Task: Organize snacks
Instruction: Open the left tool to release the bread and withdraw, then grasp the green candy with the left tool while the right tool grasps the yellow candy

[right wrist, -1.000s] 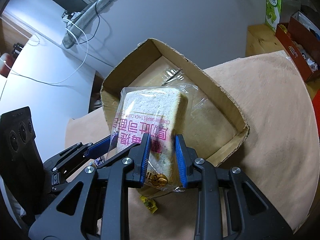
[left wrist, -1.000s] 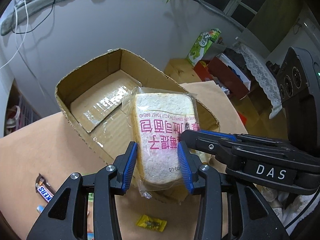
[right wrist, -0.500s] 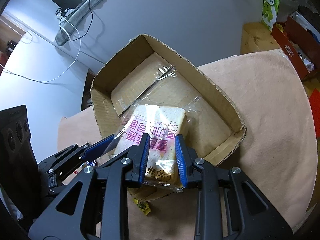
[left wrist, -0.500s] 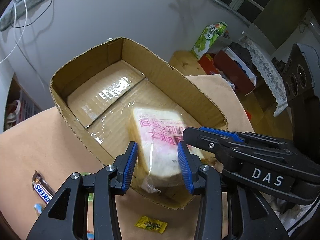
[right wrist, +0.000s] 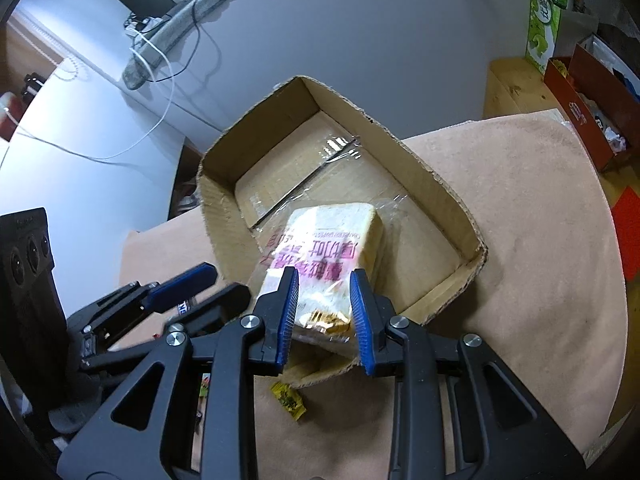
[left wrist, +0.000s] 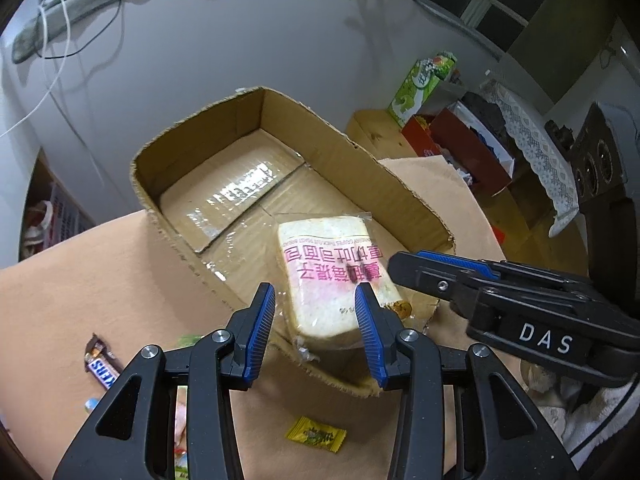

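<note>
bagged toast bread [right wrist: 328, 248] inside cardboard box [left wrist: 404, 204], near end propped on box's near wall, long axis toward far wall; right gripper [right wrist: 325, 318] clamped on that end, left gripper [left wrist: 316, 334] narrow, loosely astride.

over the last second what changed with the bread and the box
The bagged toast bread tipped from upright above the cardboard box down into it, its near end now on the box's front rim. The right claw still pinches the bag; the left claw still straddles it. The yellow candy and Snickers bar stayed put.
</note>
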Available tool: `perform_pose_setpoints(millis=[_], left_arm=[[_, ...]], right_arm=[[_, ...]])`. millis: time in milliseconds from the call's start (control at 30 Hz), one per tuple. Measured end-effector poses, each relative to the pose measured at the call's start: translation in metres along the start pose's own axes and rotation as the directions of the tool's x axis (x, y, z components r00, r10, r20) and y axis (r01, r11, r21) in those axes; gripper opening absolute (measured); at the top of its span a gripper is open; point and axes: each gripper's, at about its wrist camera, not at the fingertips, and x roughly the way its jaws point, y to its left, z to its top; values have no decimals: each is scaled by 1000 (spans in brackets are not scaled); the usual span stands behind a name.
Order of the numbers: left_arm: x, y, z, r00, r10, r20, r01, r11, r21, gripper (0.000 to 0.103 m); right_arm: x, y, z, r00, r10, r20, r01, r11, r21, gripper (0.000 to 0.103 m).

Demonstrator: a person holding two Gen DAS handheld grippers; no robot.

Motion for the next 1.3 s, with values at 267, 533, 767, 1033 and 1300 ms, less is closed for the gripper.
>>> perform_pose_setpoints(millis=[267, 533, 767, 1033, 1300], left_arm=[[-35, 21, -24, 999, 21, 48, -21, 1000, -15, 40], [-60, 52, -83, 998, 57, 22, -55, 996, -63, 40], [-65, 60, -135, 998, 52, -39, -56, 992, -113, 40], [-53, 50, -164, 993, 47, -111, -58, 993, -98, 40], [-30, 37, -185, 981, 75, -178, -85, 995, -52, 40]], right_arm=[[-16, 7, -30, 1000, 26, -3, -26, 998, -59, 27], [-21, 29, -70, 1000, 7, -19, -11, 975, -220, 28], [-3, 49, -105, 996, -60, -60, 31, 918, -397, 27], [30, 59, -124, 984, -118, -130, 39, 870, -492, 27], [60, 70, -131, 970, -182, -163, 63, 830, -555, 27]])
